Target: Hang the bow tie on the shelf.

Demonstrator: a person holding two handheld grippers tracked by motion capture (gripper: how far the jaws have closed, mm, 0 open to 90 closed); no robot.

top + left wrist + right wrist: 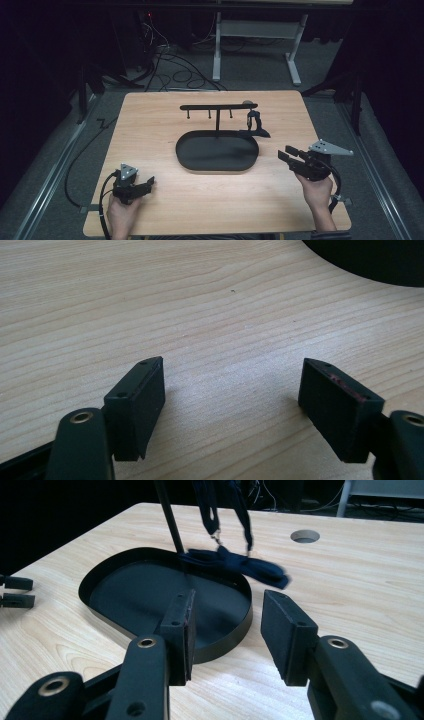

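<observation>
Black left gripper (145, 186) and right gripper (289, 155), grey triangular plates, brass-ringed screw holes, trailing black cables, striped cuff

Your right gripper (225, 630) held its jaws apart over the wooden table (350, 590) with nothing between them, pointing at the near rim of the black oval tray (165, 595). A thin black post (170, 522) rose from the tray's far side. A dark blue strap (235, 562) hung down beside it, its end draped across the far rim onto the table. Your other gripper's fingertips (15, 591) showed at the left edge.
</observation>
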